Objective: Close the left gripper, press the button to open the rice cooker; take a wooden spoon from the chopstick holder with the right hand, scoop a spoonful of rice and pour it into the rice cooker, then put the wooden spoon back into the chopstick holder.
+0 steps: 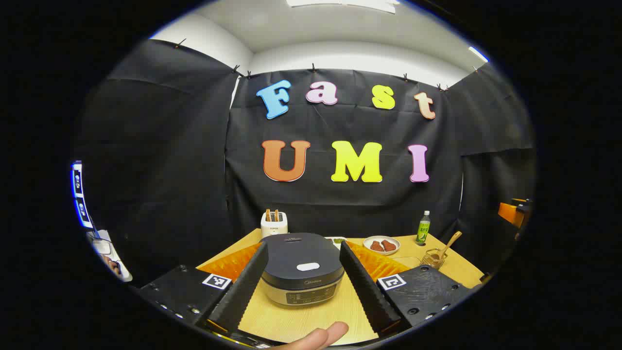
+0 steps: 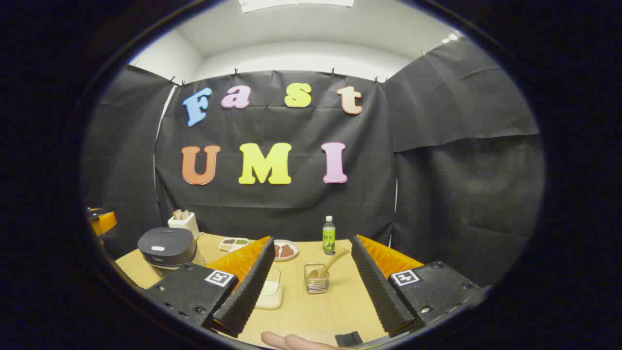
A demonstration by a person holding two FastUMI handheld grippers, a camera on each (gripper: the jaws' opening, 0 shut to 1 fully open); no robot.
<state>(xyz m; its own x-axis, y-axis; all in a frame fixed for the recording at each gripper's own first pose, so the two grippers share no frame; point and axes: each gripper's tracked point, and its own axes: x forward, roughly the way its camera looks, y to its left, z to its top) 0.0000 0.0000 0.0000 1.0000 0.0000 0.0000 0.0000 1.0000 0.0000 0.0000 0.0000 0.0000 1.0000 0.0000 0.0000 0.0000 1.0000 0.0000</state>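
**Here, both tools are hovering open above the tabletop**

Nearest the camera in the left gripper view, the left tool (image 1: pixel 303 282) is standing with its fingers spread wide, holding nothing. Framed between them, the rice cooker (image 1: pixel 302 274) is sitting on the wooden tabletop (image 1: pixel 311 321) with its dark lid shut and a pale button (image 1: pixel 308 266) on top. A fingertip of the person's hand (image 1: pixel 316 336) is showing at the bottom edge. Behind the cooker a white toaster (image 1: pixel 274 223) is standing with bread in its slots. To the right are lying a plate (image 1: pixel 382 245) of brown food and a green bottle (image 1: pixel 423 227).

In the right gripper view, the right tool (image 2: pixel 311 284) is also gaping wide and gripping nothing. Between its fingers, farther off, the wire chopstick holder (image 2: pixel 317 281) is standing on the tabletop, with the wooden spoon (image 2: pixel 330 265) leaning out of it toward the upper right. A flat white dish (image 2: pixel 269 289) is lying just beside the left finger. The rice cooker is sitting well apart, at the far left.
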